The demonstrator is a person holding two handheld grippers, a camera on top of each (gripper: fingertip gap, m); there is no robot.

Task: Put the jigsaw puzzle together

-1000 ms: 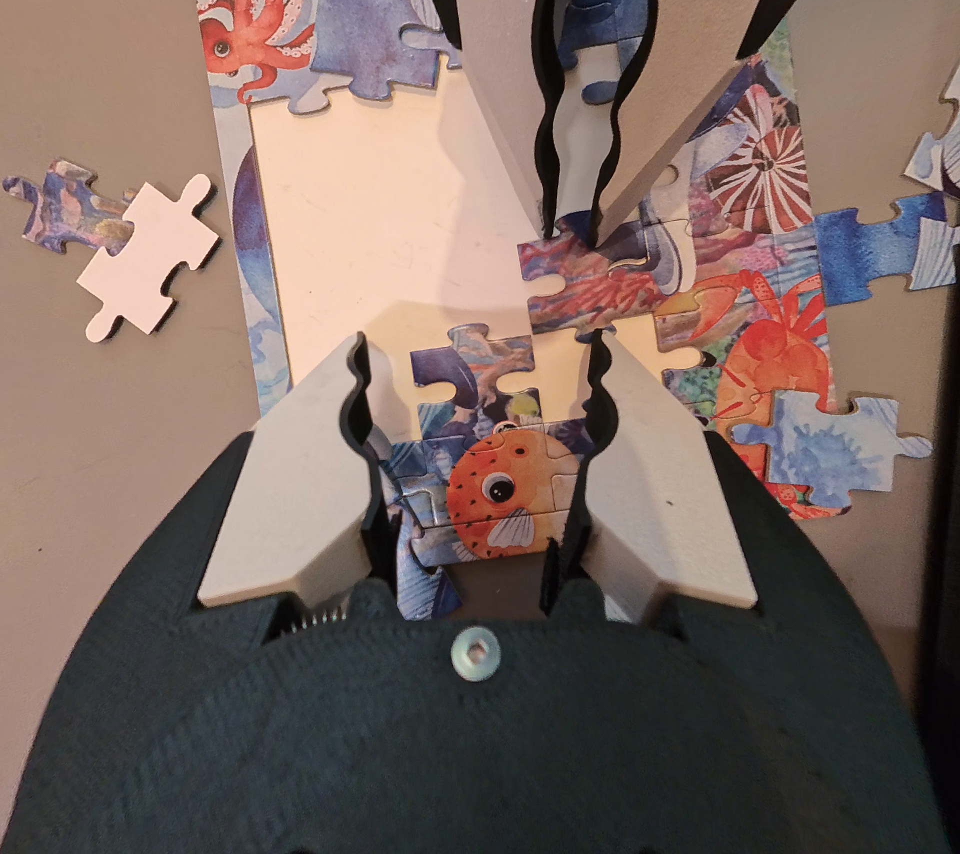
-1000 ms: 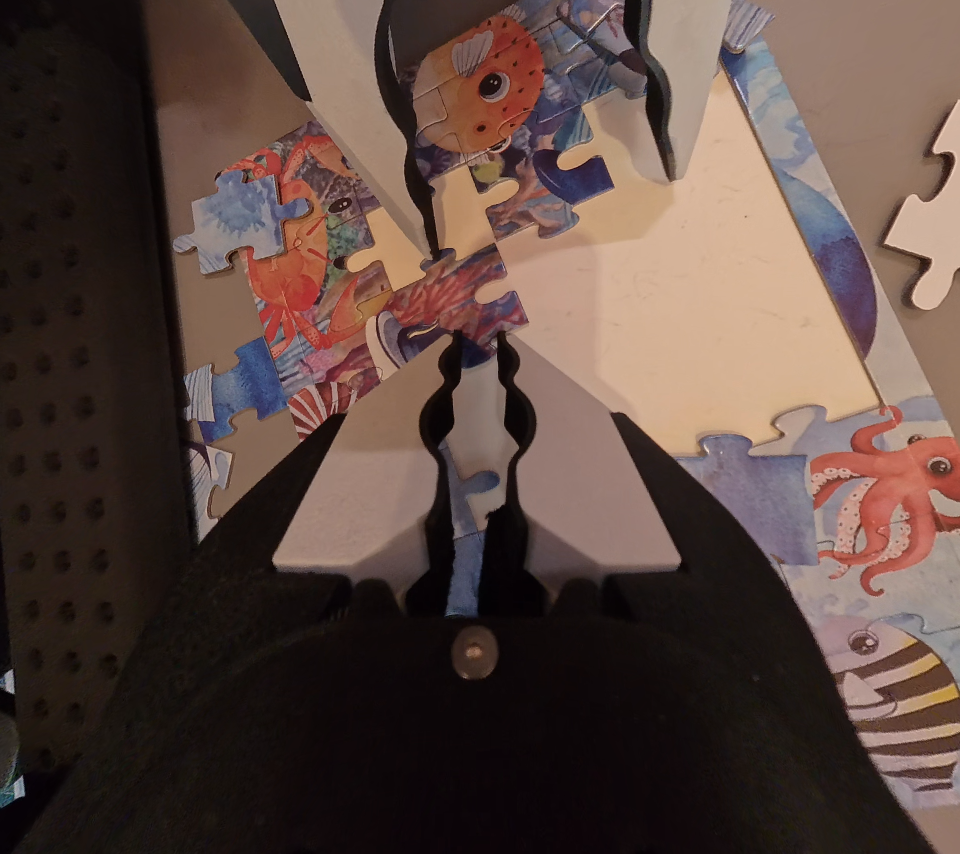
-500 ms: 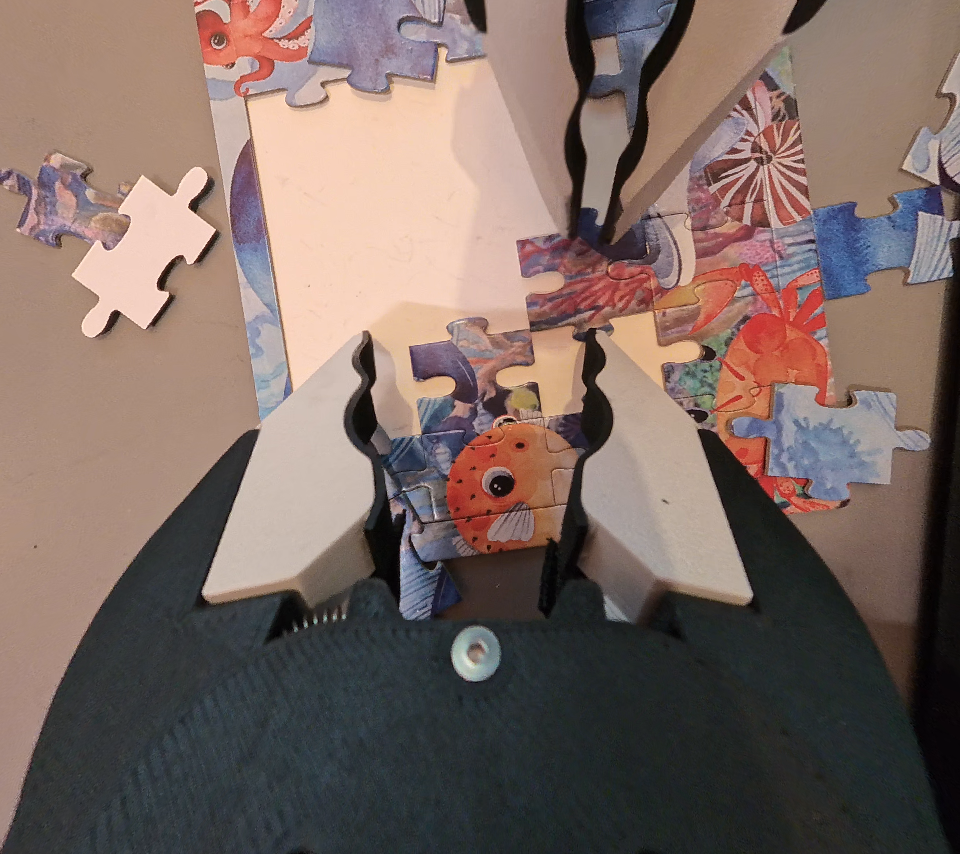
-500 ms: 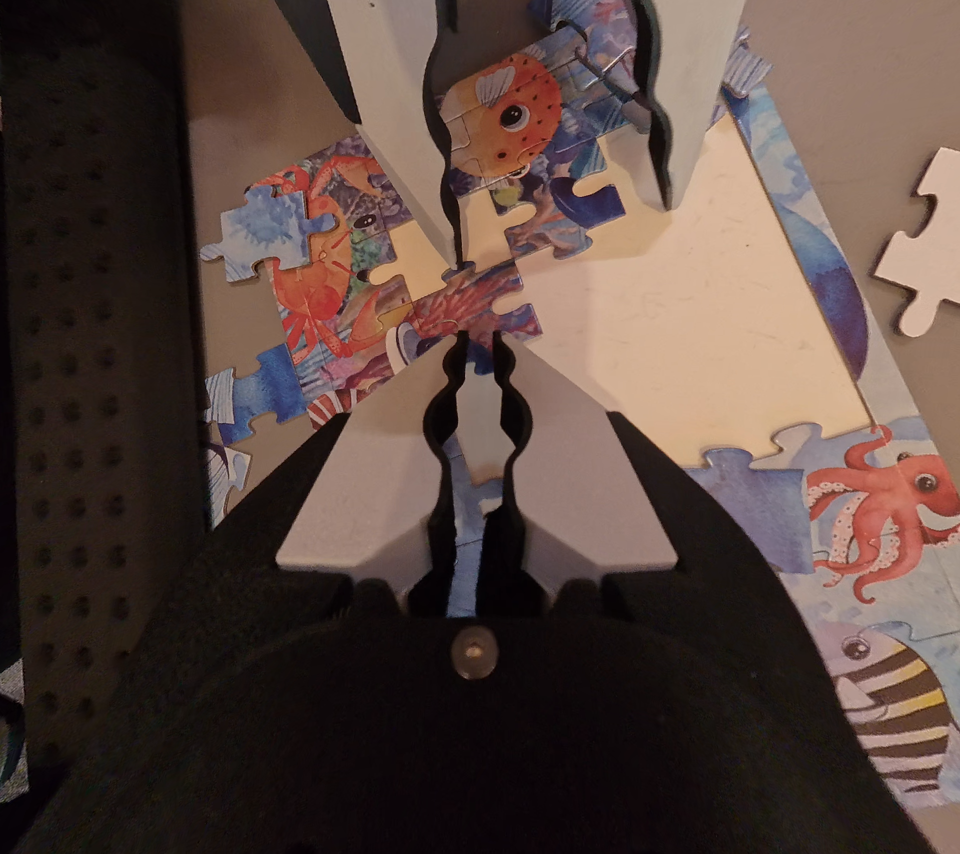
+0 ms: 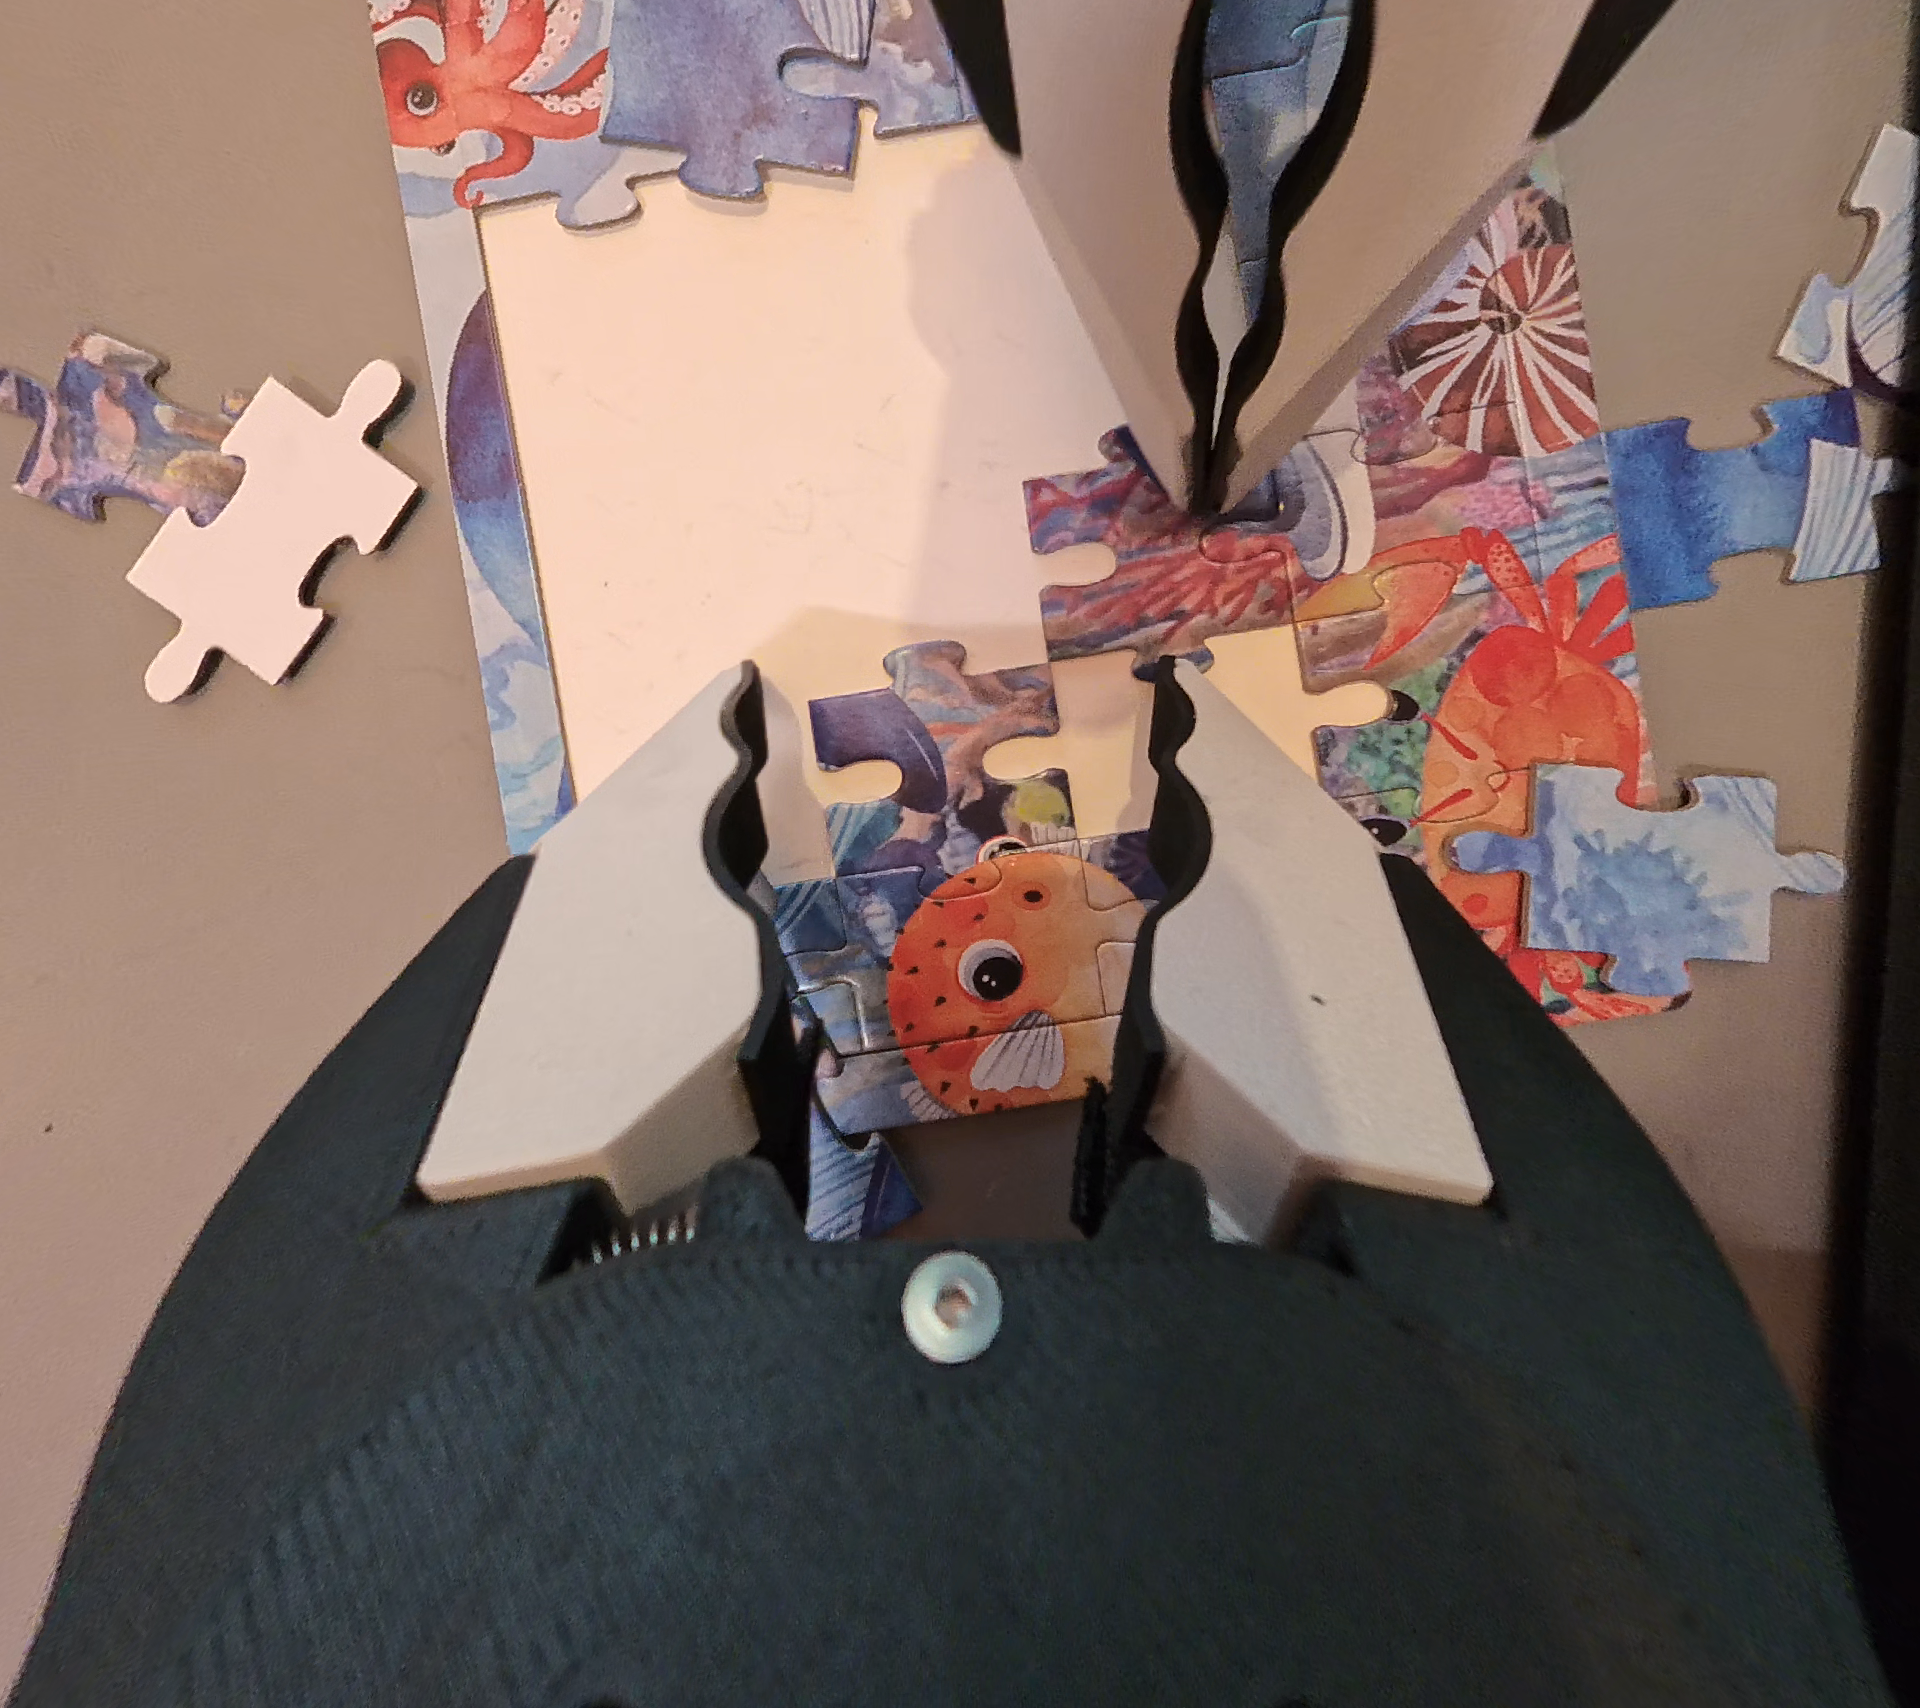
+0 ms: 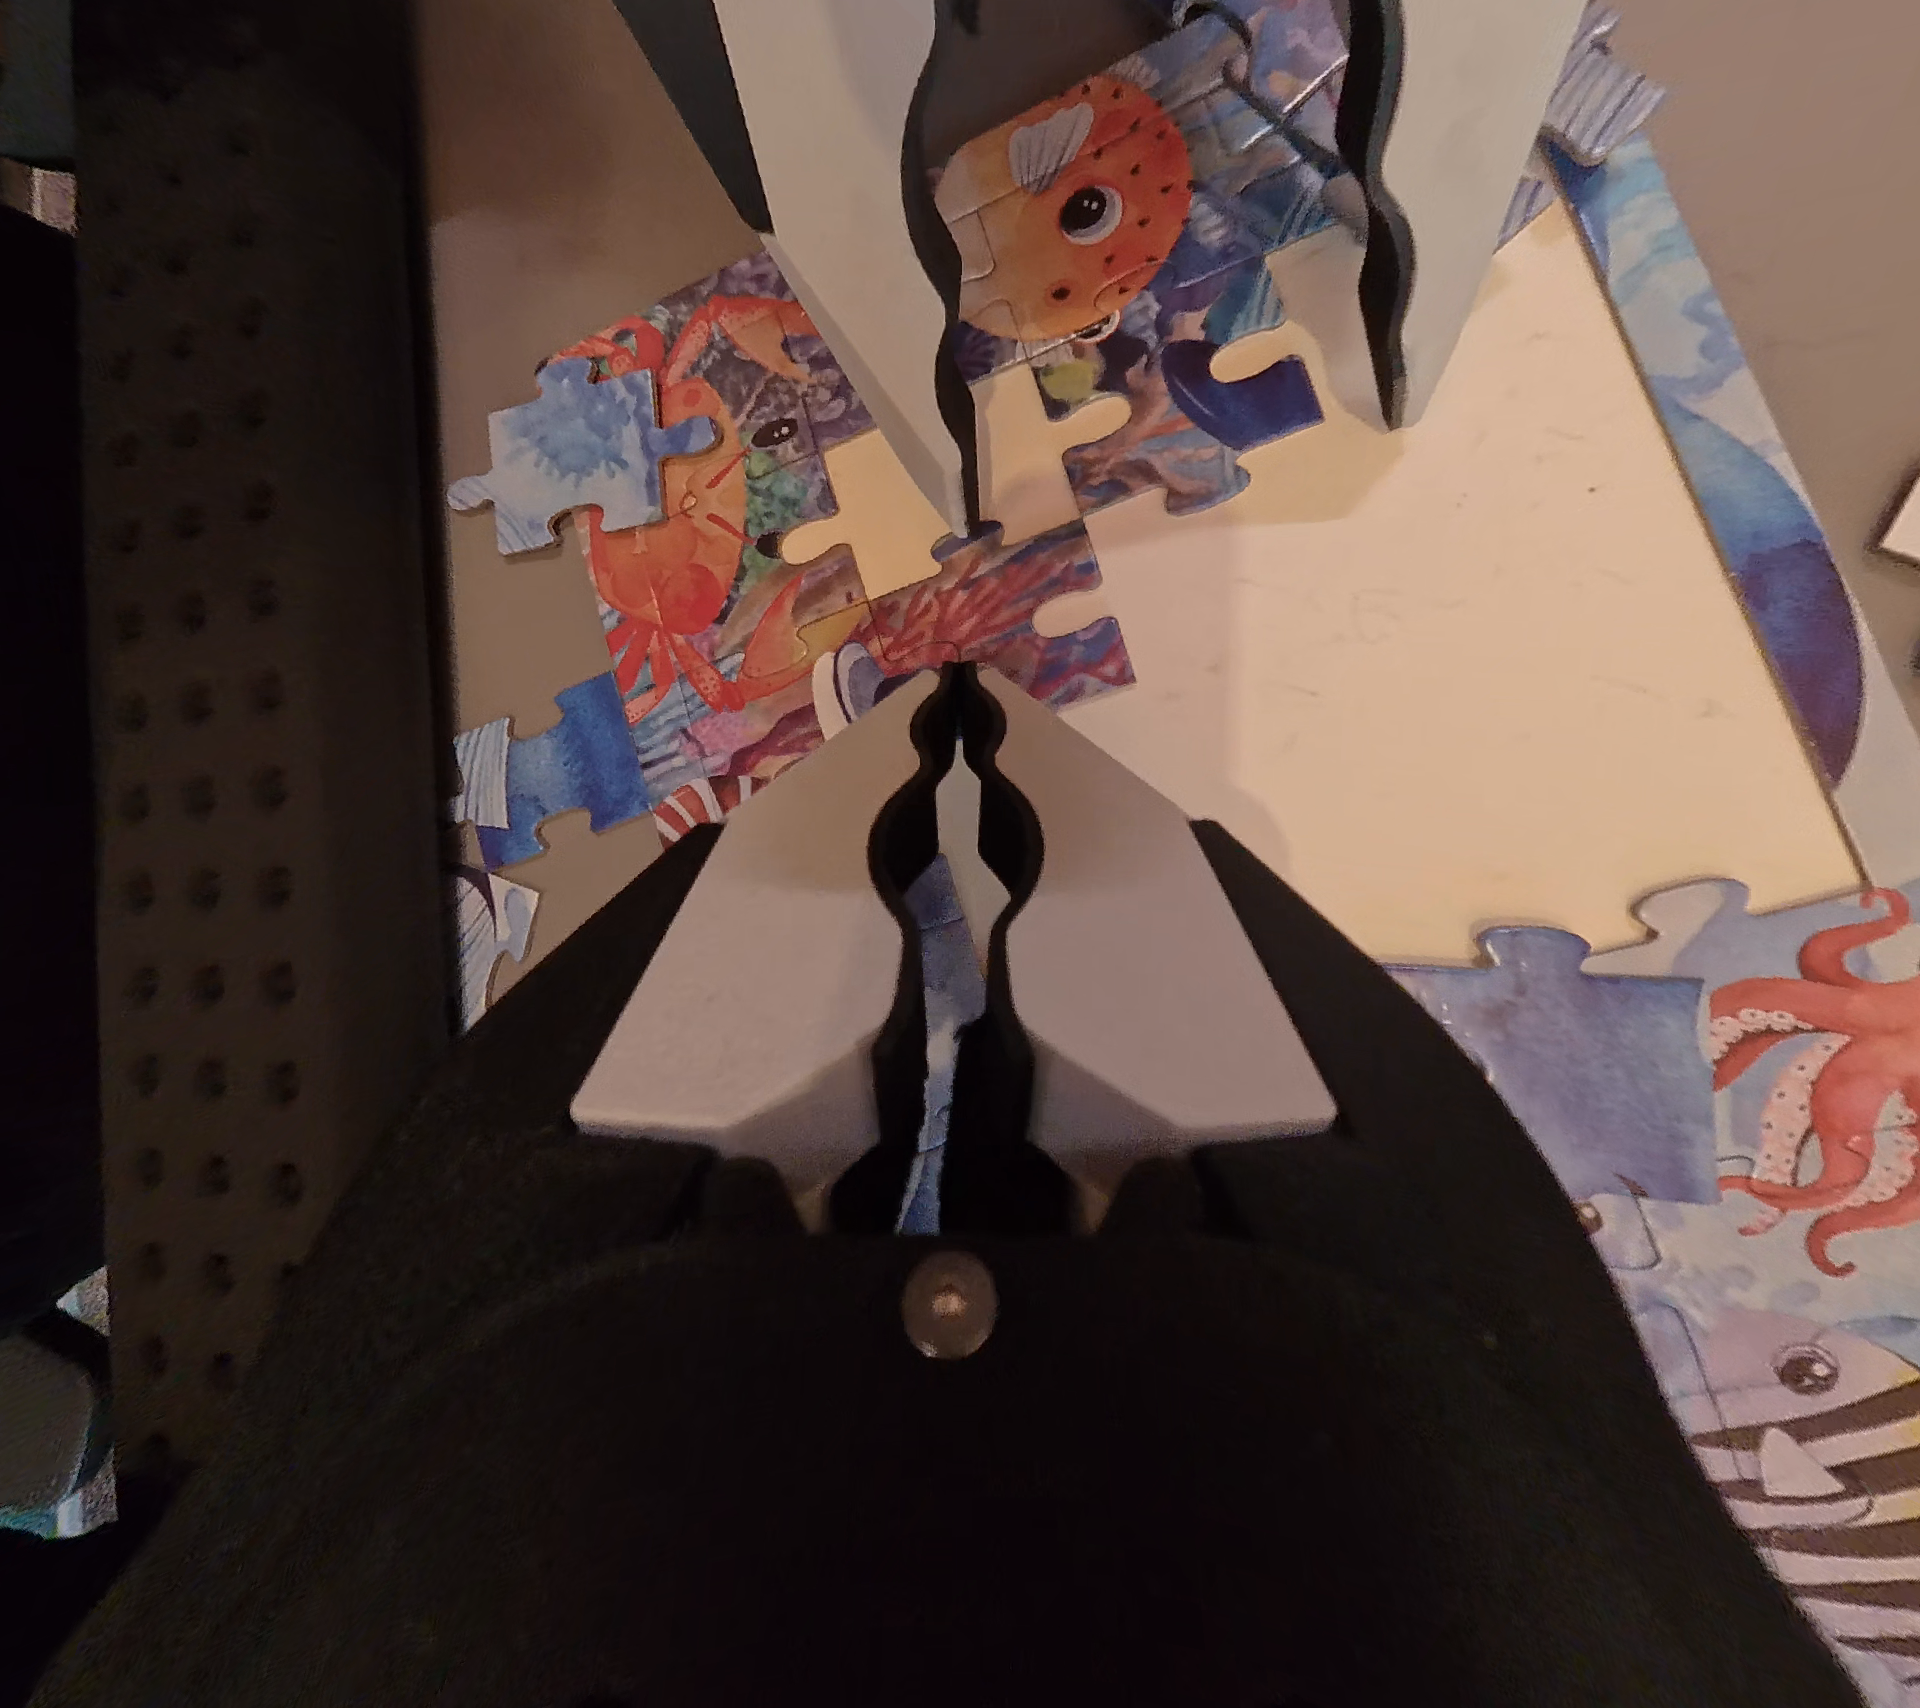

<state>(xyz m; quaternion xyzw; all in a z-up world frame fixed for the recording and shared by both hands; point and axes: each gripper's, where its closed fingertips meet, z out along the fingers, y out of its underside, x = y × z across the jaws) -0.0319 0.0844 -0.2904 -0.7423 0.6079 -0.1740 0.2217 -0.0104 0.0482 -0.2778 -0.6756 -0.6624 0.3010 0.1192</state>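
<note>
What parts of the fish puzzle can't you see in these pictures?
- Puzzle under the right claw: left wrist view, its fingers cover it.
- Pufferfish picture's edges: left wrist view, behind the left claw.
- Striped fish: right wrist view, cut off by the picture's edge.

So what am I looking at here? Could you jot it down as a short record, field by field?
Scene: a sea-animal jigsaw in a puzzle tray, only partly filled, its pale middle bare
Left gripper: open, above the orange pufferfish pieces
Right gripper: fingers closed, tips down on the red coral piece
Placed sections: octopus at the far end, crab on the right in the left view
Loose pieces: one face-down white piece beside the tray on the tan table
</note>
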